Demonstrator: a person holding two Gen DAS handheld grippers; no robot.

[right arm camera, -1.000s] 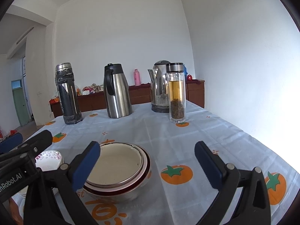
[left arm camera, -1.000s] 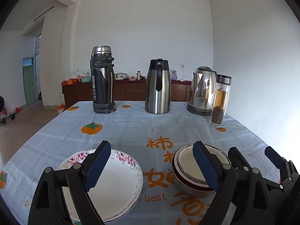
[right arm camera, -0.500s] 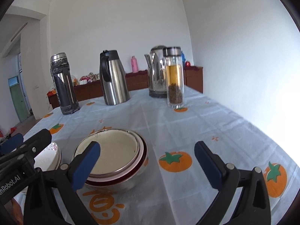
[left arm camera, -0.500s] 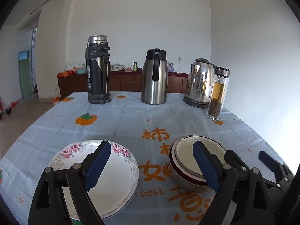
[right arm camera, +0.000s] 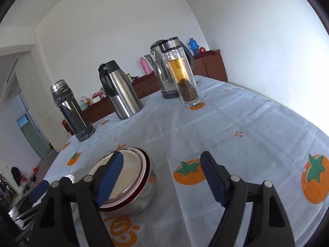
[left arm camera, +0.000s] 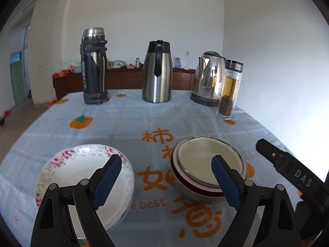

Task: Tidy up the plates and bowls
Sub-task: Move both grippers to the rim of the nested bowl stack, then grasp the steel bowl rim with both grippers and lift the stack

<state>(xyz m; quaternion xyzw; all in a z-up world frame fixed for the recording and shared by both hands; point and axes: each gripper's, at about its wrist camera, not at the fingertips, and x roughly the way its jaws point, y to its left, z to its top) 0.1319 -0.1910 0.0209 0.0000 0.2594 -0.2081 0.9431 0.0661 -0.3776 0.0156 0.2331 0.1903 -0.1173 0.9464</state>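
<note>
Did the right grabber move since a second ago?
Yes. The right gripper has swung toward the bowls and rolled: its view now tilts, and its near finger overlaps their rim, against the unmoved tablecloth. Its jaws are closing, nothing gripped.

"DAS" on right hand-held gripper [left arm camera: 287,164]; "e best" on tablecloth [left arm camera: 152,203]

Both grippers match: the left gripper [left arm camera: 166,182] and right gripper [right arm camera: 162,178] are black plastic linkages with silver pivot pins, serrated blue pads [left arm camera: 107,182]; white "DAS" lettering at three o'clock.
</note>
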